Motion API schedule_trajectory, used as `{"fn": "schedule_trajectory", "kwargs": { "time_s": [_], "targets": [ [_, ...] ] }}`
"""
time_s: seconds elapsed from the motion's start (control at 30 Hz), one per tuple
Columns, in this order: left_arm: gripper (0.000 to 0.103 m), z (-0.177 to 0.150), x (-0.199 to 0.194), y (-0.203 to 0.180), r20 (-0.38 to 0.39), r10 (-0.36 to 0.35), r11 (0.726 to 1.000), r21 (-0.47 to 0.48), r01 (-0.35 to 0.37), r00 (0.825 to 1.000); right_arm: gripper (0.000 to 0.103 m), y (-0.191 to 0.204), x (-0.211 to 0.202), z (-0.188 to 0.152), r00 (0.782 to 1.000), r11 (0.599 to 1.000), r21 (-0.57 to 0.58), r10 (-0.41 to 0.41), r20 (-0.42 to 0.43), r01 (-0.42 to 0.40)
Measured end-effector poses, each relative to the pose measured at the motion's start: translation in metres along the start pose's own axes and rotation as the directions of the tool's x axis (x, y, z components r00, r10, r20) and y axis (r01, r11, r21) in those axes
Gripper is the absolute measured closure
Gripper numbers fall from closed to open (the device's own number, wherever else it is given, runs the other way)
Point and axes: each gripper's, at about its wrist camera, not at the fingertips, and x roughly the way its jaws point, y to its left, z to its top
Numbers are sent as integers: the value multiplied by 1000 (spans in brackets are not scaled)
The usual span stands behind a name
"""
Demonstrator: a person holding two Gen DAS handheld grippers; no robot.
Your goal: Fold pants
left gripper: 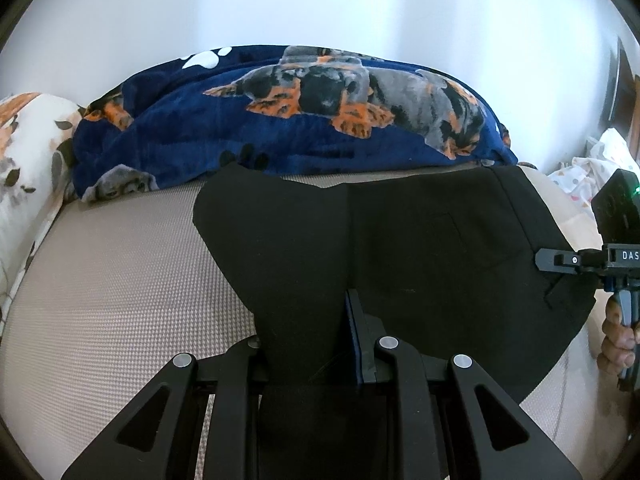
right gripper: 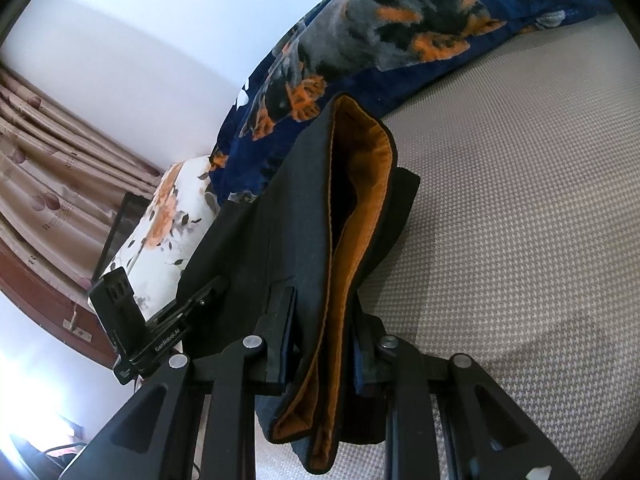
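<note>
A beige woven mattress (left gripper: 120, 280) fills the lower part of both views, with a navy dog-print blanket (left gripper: 280, 120) heaped along its far edge and a floral pillow (left gripper: 28, 152) beside that. The black pants (left gripper: 420, 240) are held up over the mattress, stretched between the two tools, their far edge near the blanket. The left gripper (left gripper: 308, 344) points level toward the blanket, clamped on a bunched fold of the pants. The right gripper (right gripper: 320, 336) is rolled to one side, so its view tilts; its fingers (right gripper: 286, 320) pinch the waistband, where the orange lining (right gripper: 360, 184) gapes open. In the left view the person's right hand (left gripper: 618, 340) grips the handle of the right tool.
</note>
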Motion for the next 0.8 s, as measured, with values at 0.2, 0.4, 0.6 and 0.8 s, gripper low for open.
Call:
{"fn": "schedule_trajectory", "kwargs": {
  "time_s": [0.2,0.4,0.6,0.8],
  "targets": [
    [81,-2,2,2,-3,-3,1000,-10,3,1000,81,-2,2,0,1000,1000,8,-1,0,1],
    [81,-5,5,5,-6,-7,1000,-24,7,1000,81,-3,1,0,1000,1000,10,0,0,0],
    [80,-7,6,7,-5,-13,999,-39,13,1000,81,-8,4,0,1000,1000,19,-1,0,1],
    [76,-9,7,13,-10,-23,997,-71,22,1000,81,-9,7,-2,1000,1000,14,-19,2,19]
  ]
}}
